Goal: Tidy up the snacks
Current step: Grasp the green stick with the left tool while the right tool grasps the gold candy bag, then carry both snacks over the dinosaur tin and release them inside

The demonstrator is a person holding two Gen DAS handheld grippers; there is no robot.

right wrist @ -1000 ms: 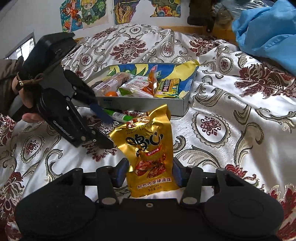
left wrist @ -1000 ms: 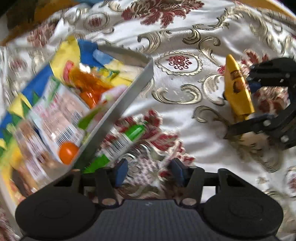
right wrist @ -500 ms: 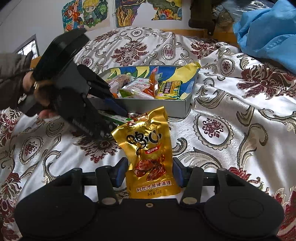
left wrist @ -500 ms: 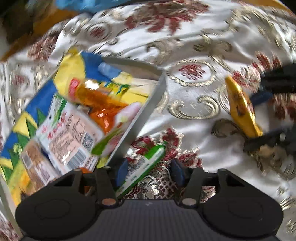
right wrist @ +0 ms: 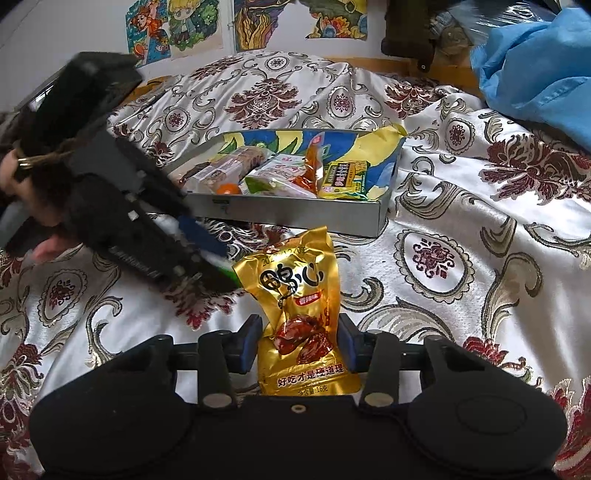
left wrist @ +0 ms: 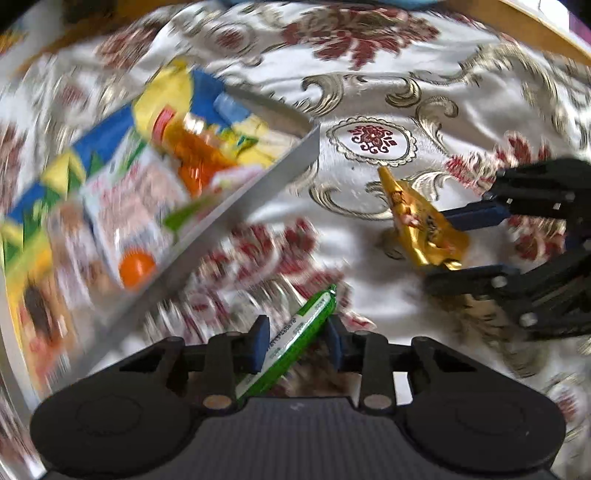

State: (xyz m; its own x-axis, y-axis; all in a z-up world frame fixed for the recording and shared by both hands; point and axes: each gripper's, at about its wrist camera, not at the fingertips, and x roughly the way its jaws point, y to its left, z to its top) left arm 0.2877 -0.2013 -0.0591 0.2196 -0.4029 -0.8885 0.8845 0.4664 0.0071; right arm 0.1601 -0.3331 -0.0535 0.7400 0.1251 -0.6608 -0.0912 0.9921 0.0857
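At the bottom centre of the left wrist view, the left gripper (left wrist: 297,341) has just been closing, and its blue pads now press on a slim green snack stick (left wrist: 295,339) with a white printed panel and a barcode (the print is too blurred to read). The stick lies diagonally between the jaws, its tip pointing to the upper right.

In the right wrist view, the right gripper (right wrist: 299,345) sits at the bottom centre, its jaws also just closing around a gold foil pouch (right wrist: 301,314). The pads stand at either side of the pouch's lower half; whether they press on it I cannot tell. The pouch stands upright on the patterned bedspread (right wrist: 461,229), with large black Chinese characters, a picture of reddish-brown meat, a line reading 好吃才是硬道理, and "16克" beneath.

Farther back, in the middle of the frame, a grey tray (right wrist: 295,212) with a blue and yellow lining holds more snacks: a yellow-green box (right wrist: 343,179), an orange packet (right wrist: 310,168), pale wrapped bars (right wrist: 236,164) and a small orange ball (right wrist: 228,189). Cartoon posters (right wrist: 177,26) hang on the wall at the top left, and blue cloth (right wrist: 535,70) is heaped at the upper right.
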